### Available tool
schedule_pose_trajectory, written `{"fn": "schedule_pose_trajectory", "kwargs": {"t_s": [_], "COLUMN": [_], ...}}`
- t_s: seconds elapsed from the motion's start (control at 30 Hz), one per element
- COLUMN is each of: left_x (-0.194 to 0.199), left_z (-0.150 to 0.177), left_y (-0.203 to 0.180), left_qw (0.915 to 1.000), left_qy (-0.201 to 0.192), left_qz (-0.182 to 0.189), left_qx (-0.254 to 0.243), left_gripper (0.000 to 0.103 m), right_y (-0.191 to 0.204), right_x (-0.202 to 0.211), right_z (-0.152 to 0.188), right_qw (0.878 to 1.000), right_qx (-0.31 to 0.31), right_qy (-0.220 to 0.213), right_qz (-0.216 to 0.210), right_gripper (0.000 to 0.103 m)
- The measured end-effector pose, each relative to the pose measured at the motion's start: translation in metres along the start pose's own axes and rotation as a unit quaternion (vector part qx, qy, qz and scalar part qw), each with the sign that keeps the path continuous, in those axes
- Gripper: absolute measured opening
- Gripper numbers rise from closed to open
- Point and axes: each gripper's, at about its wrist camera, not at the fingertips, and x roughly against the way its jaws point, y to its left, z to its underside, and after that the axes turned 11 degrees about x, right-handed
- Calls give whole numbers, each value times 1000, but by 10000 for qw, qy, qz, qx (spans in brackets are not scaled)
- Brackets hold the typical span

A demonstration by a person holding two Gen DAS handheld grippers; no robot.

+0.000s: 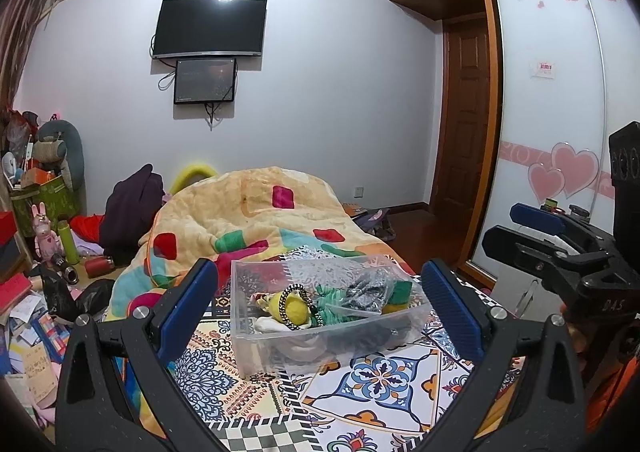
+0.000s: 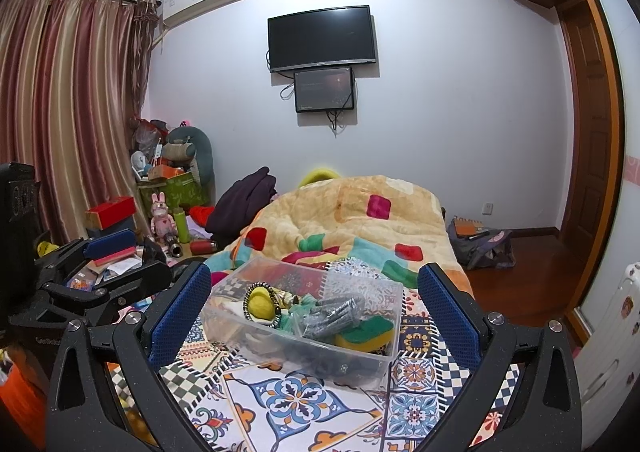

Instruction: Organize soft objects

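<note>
We held both grippers above the patterned mat (image 1: 384,376) on the bed, facing the clear plastic bin (image 1: 280,352) that sat on it. Our left gripper (image 1: 320,308) was spread wide, its blue pads (image 1: 184,308) standing either side of the bin in the left wrist view and touching nothing. Our right gripper (image 2: 316,308) was likewise spread, holding nothing, with the bin framed between its fingers in the right wrist view.

Inside the bin lay the soft objects, piled together: a yellow ball (image 1: 294,310) wrapped by a black-and-white braided band, a grey crinkled bag (image 1: 368,290) lying over green ruffled fabric (image 1: 332,298), and a green-and-yellow sponge (image 2: 366,332) against the bin's right end. A white soft piece (image 1: 272,325) lay at the near wall below the ball.

Behind the bin a yellow blanket (image 1: 248,220) with coloured squares was heaped on the bed. On the far wall hung a television (image 1: 210,27) with a smaller screen (image 1: 205,80) just below it. Each gripper showed at the edge of the other's view.
</note>
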Motion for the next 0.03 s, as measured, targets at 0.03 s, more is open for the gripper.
{"fn": "schedule_pose_trajectory", "kwargs": {"t_s": [0.03], "left_x": [0], "left_z": [0], "left_y": [0], "left_qw": [10000], "left_qy": [0], "left_qz": [-1], "left_qx": [9], "left_gripper": [103], "right_y": [0], "right_x": [-1], "right_z": [0], "right_qw": [10000], "right_qx": [-2], "right_qy": [4], "right_qz": [1], "right_gripper": [103]}}
